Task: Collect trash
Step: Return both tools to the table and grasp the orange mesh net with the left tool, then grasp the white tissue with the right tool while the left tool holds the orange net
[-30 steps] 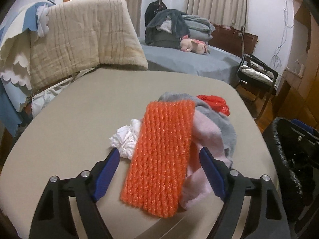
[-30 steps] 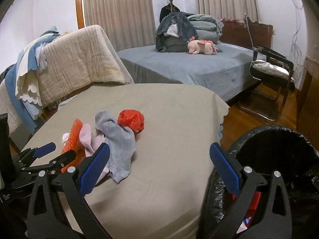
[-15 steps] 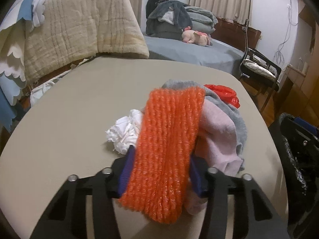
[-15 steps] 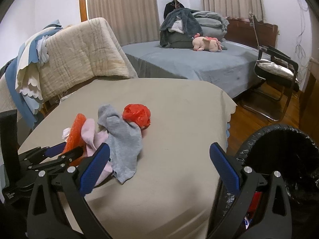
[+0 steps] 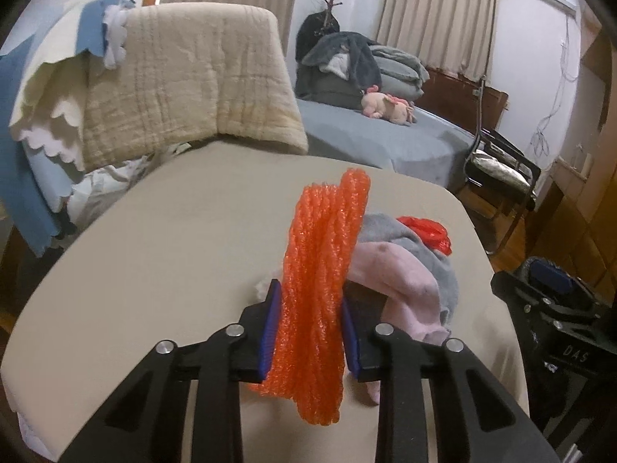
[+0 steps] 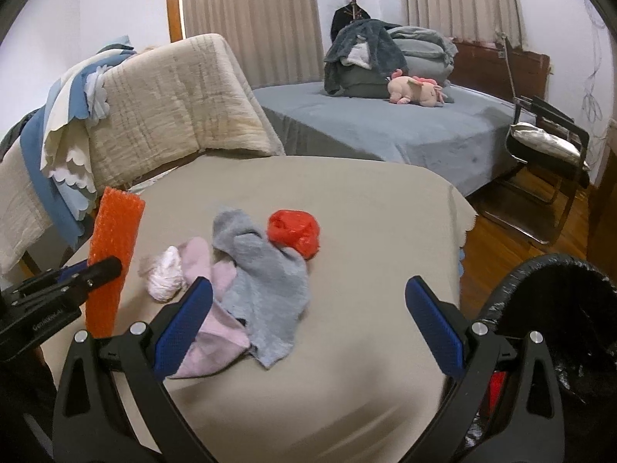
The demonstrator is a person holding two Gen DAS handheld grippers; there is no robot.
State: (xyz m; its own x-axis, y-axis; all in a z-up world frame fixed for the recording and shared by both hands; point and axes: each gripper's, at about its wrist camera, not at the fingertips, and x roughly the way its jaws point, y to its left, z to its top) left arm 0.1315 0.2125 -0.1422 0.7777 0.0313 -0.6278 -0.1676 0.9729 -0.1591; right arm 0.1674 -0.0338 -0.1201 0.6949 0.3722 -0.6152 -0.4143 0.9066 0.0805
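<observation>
- Left wrist view: the orange foam net (image 5: 320, 289) stands nearly upright between the two blue pads of the left tool (image 5: 310, 324). It is folded lengthwise, with its lower end hanging clear above the table (image 5: 173, 254).
- The left tool's jaws are closing, and both pads press into the sides of the net.
- Right wrist view: the same net (image 6: 113, 258) is seen at the left, above the table edge, pinched by the left tool (image 6: 92, 270).
- Just beside the net, a crumpled white tissue (image 6: 166, 277) lies on the table.
- A pink sock (image 6: 208, 308) touches the tissue and lies partly under a grey sock (image 6: 266, 285).
- A crumpled red plastic bag (image 6: 295, 231) rests against the far end of the grey sock.
- The right tool (image 6: 308, 324) has its jaws spread wide with nothing between the pads. It hangs over the near edge of the table, its left pad above the pink sock.
- A black-lined trash bin (image 6: 559, 332) stands at the right, beside the table. Something red shows inside it, but it cannot be identified.
- Behind the table, a beige quilt (image 6: 169, 108) hangs draped over a support, with blue and white cloth beside it.
- Further back, a bed (image 6: 385, 131) with a grey-blue cover carries folded bedding and a pink plush toy (image 6: 416, 90).
- A black chair (image 6: 547, 146) stands to the right of the bed.
</observation>
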